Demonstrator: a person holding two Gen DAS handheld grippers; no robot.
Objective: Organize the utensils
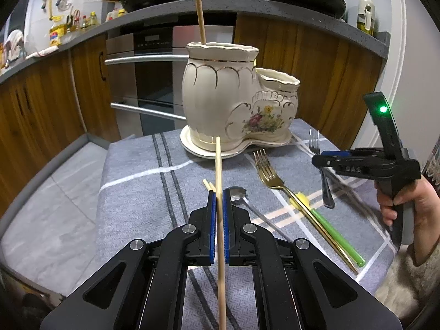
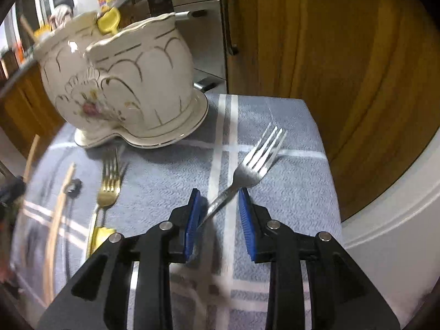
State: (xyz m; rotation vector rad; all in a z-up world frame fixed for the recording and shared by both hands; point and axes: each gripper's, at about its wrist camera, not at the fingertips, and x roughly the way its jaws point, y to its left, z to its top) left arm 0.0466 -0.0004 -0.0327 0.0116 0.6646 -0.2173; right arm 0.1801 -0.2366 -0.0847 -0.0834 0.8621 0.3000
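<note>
My left gripper (image 1: 219, 192) is shut on a wooden chopstick (image 1: 218, 162) whose tip points at the cream ceramic utensil holder (image 1: 220, 96). Another chopstick (image 1: 200, 16) stands in the holder's tall pot. A silver fork (image 2: 258, 159) lies on the cloth, its handle running between the pads of my right gripper (image 2: 220, 195), which stands open around it. A gold fork (image 1: 268, 170), a silver spoon (image 1: 239, 195), a green straw (image 1: 338, 236) and loose chopsticks (image 1: 207, 185) lie on the cloth. A yellow piece (image 2: 110, 22) sticks out of the holder (image 2: 123, 82).
The small table carries a grey checked cloth (image 1: 137, 192); its right edge is close to the silver fork. Behind stand an oven (image 1: 154, 68) and wooden cabinets (image 2: 330, 55). A person's hand (image 1: 418, 206) holds the right gripper's handle.
</note>
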